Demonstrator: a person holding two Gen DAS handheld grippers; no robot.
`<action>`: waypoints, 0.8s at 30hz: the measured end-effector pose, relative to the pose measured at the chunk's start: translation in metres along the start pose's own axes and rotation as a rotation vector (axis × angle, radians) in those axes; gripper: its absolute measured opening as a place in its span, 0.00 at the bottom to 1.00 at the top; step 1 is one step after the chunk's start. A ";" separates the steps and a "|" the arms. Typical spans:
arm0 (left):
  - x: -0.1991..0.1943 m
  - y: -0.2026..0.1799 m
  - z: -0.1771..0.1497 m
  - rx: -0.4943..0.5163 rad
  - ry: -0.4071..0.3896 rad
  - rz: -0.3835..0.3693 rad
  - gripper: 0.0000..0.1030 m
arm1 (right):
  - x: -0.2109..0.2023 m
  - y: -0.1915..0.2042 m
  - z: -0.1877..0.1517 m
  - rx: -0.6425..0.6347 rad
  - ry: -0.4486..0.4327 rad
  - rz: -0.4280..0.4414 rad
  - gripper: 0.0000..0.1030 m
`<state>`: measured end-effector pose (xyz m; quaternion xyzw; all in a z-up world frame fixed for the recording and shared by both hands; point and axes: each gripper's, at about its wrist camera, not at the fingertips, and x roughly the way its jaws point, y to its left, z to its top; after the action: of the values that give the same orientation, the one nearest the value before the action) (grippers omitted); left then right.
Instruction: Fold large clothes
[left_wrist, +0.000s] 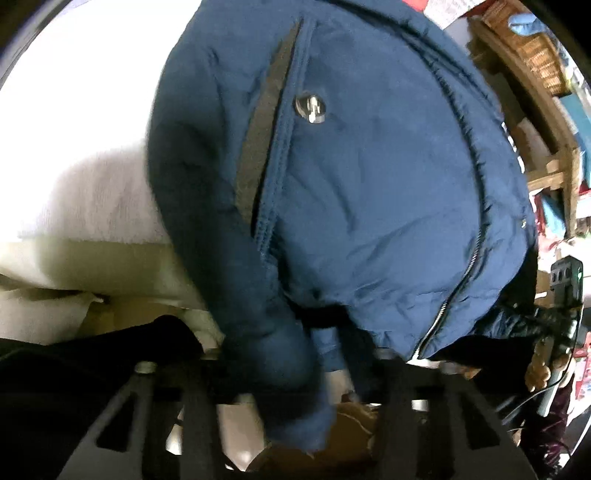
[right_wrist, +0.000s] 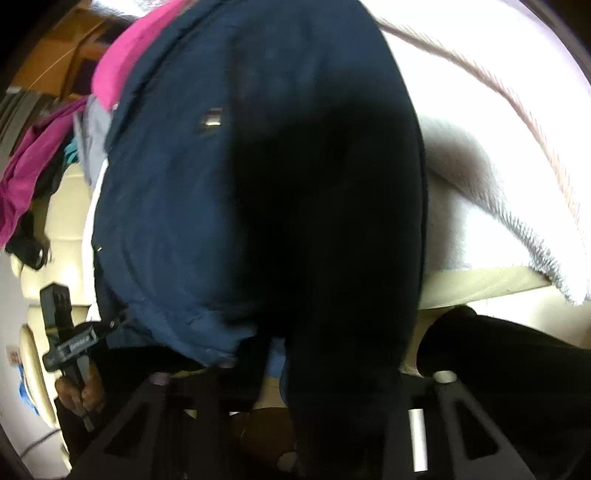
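Left wrist view is almost filled by a navy puffer jacket (left_wrist: 369, 192), lying padded side up on a white fleecy blanket (left_wrist: 74, 177) over a cream bed (left_wrist: 110, 258), its hem toward the camera. A dark trim strip (left_wrist: 266, 122) runs beside a pocket seam, with a metal snap button (left_wrist: 310, 108) just next to it, and the front zipper (left_wrist: 469, 236) curves down the other side to the hem. The left tongs (left_wrist: 295, 398) are pressed in on a bunched fold of the jacket's lower edge; blue fabric bulges between the black fingers, so it reads as a pinch, though blur hides the pads themselves.

From the right wrist view the same jacket (right_wrist: 177, 206) looks darker, one side in deep shadow. The right tongs (right_wrist: 310, 413) are nearly shut, with that shadowed fabric hanging down between the fingers, likely pinched at the hem too. The other tongs and the hand (right_wrist: 79, 395) holding them show at the jacket's far corner. Both grips sit at the hem corners, presumably so the bottom can be lifted evenly and carried up toward the collar for a fold.

A pink garment (right_wrist: 125, 59) lies beyond the collar, near a wicker basket (left_wrist: 532, 51).
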<state>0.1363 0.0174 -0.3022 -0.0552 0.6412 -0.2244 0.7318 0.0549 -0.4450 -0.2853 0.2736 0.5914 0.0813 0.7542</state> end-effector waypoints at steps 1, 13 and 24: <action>-0.003 0.001 0.001 -0.003 -0.002 -0.008 0.24 | -0.004 0.003 -0.001 -0.017 -0.014 -0.010 0.16; -0.110 0.015 0.012 0.106 -0.171 -0.158 0.18 | -0.102 0.083 -0.003 -0.294 -0.205 0.181 0.12; -0.191 0.008 0.105 0.055 -0.401 -0.276 0.17 | -0.157 0.080 0.077 -0.167 -0.546 0.402 0.12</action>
<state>0.2244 0.0787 -0.1124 -0.1657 0.4630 -0.3242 0.8081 0.0982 -0.4726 -0.0999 0.3336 0.2936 0.2000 0.8732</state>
